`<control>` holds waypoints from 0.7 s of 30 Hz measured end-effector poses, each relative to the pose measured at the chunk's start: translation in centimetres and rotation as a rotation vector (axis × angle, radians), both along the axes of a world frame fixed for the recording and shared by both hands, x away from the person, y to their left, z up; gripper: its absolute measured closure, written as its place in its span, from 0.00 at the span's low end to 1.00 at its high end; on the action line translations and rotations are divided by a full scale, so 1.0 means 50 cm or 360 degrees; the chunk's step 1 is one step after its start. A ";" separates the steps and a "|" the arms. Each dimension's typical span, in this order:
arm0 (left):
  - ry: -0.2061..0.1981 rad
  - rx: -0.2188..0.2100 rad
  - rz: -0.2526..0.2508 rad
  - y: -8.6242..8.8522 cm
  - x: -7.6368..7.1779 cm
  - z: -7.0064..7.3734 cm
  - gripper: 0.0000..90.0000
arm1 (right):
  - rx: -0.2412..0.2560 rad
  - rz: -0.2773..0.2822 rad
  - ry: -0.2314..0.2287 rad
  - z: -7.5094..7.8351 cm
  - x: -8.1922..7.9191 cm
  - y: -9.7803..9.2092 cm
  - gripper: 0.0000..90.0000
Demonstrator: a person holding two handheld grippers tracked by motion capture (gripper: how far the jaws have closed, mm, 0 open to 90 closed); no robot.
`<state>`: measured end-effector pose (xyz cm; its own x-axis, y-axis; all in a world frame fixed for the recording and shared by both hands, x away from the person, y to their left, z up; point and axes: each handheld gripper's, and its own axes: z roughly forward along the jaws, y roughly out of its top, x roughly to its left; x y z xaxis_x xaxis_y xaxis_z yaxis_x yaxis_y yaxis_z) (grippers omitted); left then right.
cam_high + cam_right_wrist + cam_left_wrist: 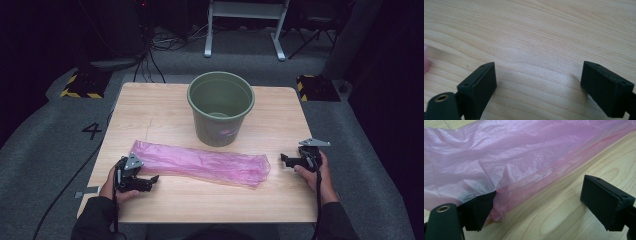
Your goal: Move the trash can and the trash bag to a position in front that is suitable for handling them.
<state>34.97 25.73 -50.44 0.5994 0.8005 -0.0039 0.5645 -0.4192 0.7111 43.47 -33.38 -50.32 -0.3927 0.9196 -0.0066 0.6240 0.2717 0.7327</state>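
Pink plastic bag (200, 163): flat and crumpled, lengthwise on worktop (165, 107), in front of green bucket (220, 107), probably its liner. Left tool (541, 206): released, one jaw under bag's near edge, poised to pinch. Right tool (289, 161): released, beyond bag's far end.

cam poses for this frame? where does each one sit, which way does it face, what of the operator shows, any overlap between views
High view: above the person's side, facing forward and down on the table, green bucket and pink plastic bag; both forearms, left gripper and right gripper show.
Left gripper view: rides the left gripper, low over the wood, facing the bag's edge; its open jaws show.
Right gripper view: rides the right gripper, facing bare tabletop; open jaws show.
Shared: high and left gripper views both show the bag.
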 end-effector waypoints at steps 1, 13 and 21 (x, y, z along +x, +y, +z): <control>0.0000 0.0000 0.0000 0.000 0.000 0.000 0.15 | -0.0002 0.0002 -0.0002 0.000 0.000 0.000 0.15; -0.0003 -0.0001 0.0011 0.000 -0.001 0.000 0.15 | 0.0006 0.0062 0.0008 0.001 0.001 0.000 0.17; -0.0002 0.0001 0.0010 0.000 -0.001 0.000 0.15 | 0.0043 0.0143 0.0007 0.003 -0.001 0.007 0.22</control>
